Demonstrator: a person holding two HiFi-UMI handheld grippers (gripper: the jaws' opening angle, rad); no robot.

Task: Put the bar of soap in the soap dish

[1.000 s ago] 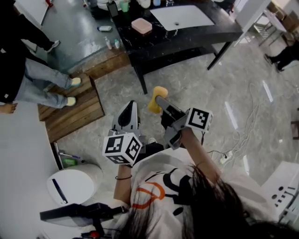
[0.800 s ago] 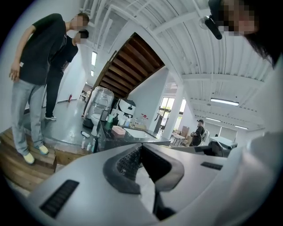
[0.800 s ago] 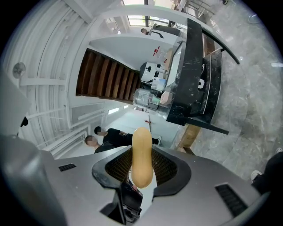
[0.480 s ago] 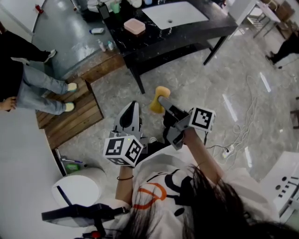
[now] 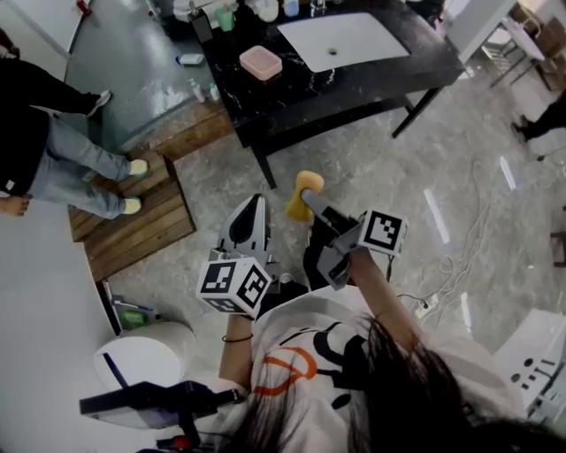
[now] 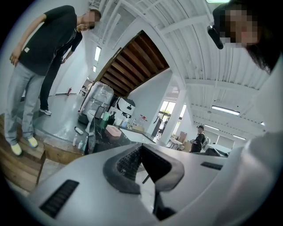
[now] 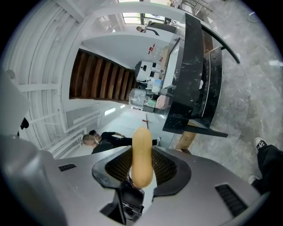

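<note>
A yellow bar of soap (image 5: 302, 189) (image 7: 142, 154) stands upright between the jaws of my right gripper (image 5: 305, 198) (image 7: 142, 164), which is shut on it above the grey floor. The pink soap dish (image 5: 262, 63) (image 7: 162, 101) (image 6: 113, 130) sits on the near left part of the black table (image 5: 371, 71), left of the white sink (image 5: 343, 40). My left gripper (image 5: 248, 205) (image 6: 141, 149) hovers beside the right one, shut with nothing in it. Both grippers are well short of the table.
A person in jeans (image 5: 62, 164) stands at the left by a wooden platform (image 5: 133, 212). Small bottles (image 5: 202, 90) and cups (image 5: 225, 18) crowd the table's left end. A cable and power strip (image 5: 429, 301) lie on the floor at right. A white round bin (image 5: 141, 358) is at lower left.
The head view has shifted a little, so the table sits slightly lower in the picture. Both grippers keep the same pose, the right one still holding the soap.
</note>
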